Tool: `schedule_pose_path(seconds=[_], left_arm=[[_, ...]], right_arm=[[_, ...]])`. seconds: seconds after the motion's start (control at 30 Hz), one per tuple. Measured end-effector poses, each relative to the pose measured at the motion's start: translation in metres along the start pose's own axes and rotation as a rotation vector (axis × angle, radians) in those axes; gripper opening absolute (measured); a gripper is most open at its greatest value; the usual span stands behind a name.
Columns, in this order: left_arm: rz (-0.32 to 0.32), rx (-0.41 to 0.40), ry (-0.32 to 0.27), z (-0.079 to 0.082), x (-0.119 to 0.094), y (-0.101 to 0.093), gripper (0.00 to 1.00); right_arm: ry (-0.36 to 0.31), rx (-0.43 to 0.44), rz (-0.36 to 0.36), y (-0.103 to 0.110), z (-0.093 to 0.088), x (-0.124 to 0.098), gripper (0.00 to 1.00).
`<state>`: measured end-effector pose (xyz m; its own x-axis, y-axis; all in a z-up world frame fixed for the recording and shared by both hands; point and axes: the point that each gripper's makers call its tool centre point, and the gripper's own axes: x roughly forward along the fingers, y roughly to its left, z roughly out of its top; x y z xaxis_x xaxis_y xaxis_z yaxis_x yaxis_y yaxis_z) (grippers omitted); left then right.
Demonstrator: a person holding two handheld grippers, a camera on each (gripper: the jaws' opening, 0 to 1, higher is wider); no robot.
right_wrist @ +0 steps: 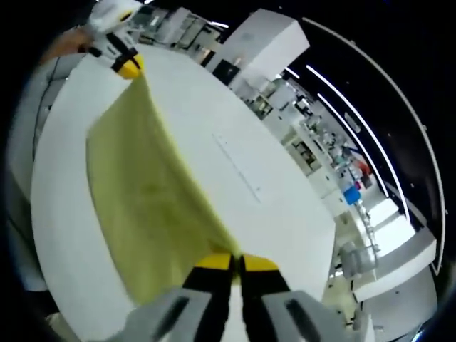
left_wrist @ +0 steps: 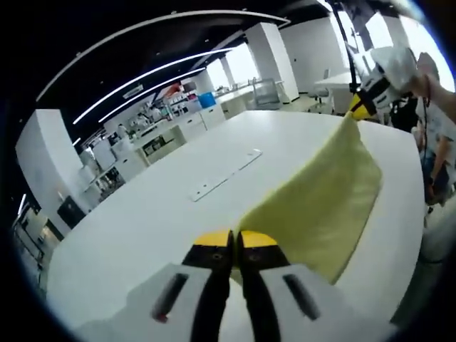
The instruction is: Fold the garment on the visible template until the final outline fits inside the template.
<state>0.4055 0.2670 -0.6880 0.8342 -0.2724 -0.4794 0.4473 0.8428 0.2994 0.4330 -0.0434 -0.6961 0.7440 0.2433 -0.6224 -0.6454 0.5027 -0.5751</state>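
A pale yellow garment [left_wrist: 329,206] hangs stretched in the air above a white table [left_wrist: 171,214]. My left gripper [left_wrist: 236,239] is shut on one corner of it, at the bottom of the left gripper view. The right gripper [left_wrist: 365,105] pinches the far corner at the upper right. In the right gripper view, the same yellow garment [right_wrist: 153,206] runs from my right gripper [right_wrist: 236,262], shut on its near corner, up to the left gripper [right_wrist: 128,68] at the top left. No template outline shows on the table.
A flat white cover plate [left_wrist: 224,173] lies in the middle of the table; it appears as cover plate [right_wrist: 239,169] in the other view. A person [left_wrist: 434,114] stands at the right edge. Desks, shelves and white pillars [left_wrist: 271,50] fill the room behind.
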Motion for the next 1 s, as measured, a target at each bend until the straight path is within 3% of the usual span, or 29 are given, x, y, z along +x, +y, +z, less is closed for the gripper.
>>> schedule_pose_path(seconds=[0.17, 0.3, 0.43, 0.87, 1.0], left_arm=[[-0.002, -0.023, 0.041, -0.012, 0.02, 0.001, 0.0], [0.003, -0.035, 0.085, -0.031, 0.037, 0.006, 0.0], [-0.026, -0.117, 0.101, -0.042, 0.053, 0.002, 0.0], [-0.058, -0.04, 0.219, -0.081, 0.1, -0.002, 0.0], [-0.053, -0.077, 0.237, -0.088, 0.107, -0.003, 0.01]], right_arm=[[0.002, 0.038, 0.019, 0.001, -0.003, 0.021, 0.0], [-0.001, 0.069, 0.047, 0.006, -0.006, 0.038, 0.0], [0.037, 0.06, 0.068, 0.011, -0.014, 0.055, 0.0], [0.121, 0.054, 0.125, 0.028, -0.035, 0.113, 0.0], [0.138, 0.053, 0.14, 0.032, -0.041, 0.125, 0.0]])
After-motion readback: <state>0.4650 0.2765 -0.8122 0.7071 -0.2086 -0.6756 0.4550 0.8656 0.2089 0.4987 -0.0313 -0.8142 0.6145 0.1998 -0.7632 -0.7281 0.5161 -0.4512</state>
